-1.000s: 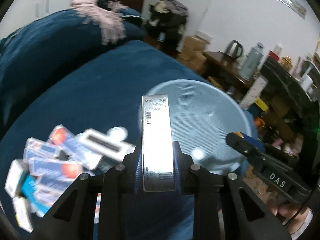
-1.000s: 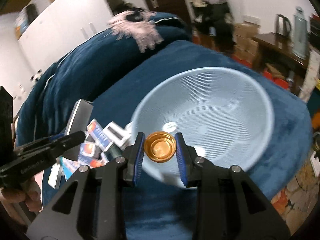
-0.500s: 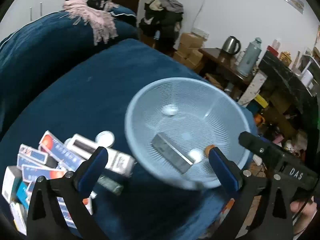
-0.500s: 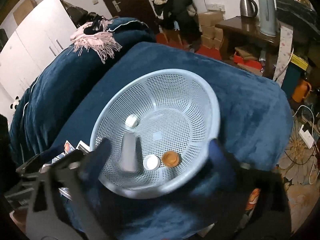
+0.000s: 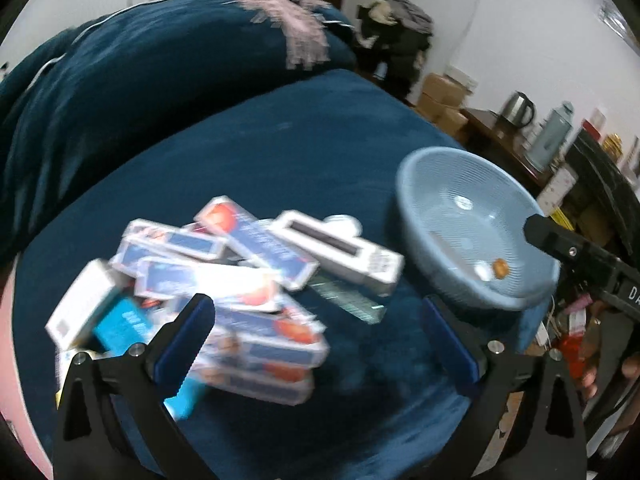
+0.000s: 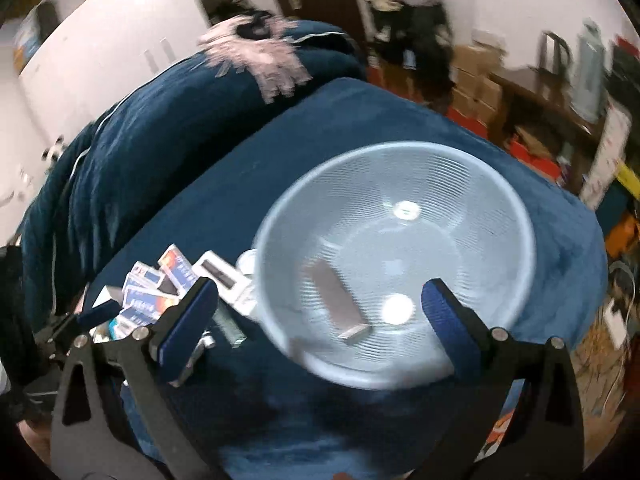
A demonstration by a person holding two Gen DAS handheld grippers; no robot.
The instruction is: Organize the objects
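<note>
Blue plush cover [image 5: 304,148] over a rounded surface; cluttered room behind, cartons and a kettle along the far wall.

Left view, left to right: heap of boxes [image 5: 224,280], mostly blue and white, stacked loosely and crossing each other. One long white box [image 5: 340,252] lies on the heap's right edge. Basket [image 5: 472,240], pale blue mesh, sits just right of the heap.

Left gripper [image 5: 320,336] hovers over the heap, fingers spread wide, nothing between them; they have just opened.

Right view: basket [image 6: 396,256] fills the middle. Inside it, a grey box [image 6: 336,300], two white caps, blurred. An orange cap [image 5: 500,268] shows only in the left view.

Right gripper [image 6: 324,328] above the basket's near rim, fingers [image 6: 448,320] spread wide, empty; they too have just opened.

Step, as I judge it: both drops done, left now reaching for another. Most of the heap remains, so the task looks early.

Next move calls for picking one top box lying free of its neighbours, fingers across its narrow side. Blur makes exact edges hard to read.
</note>
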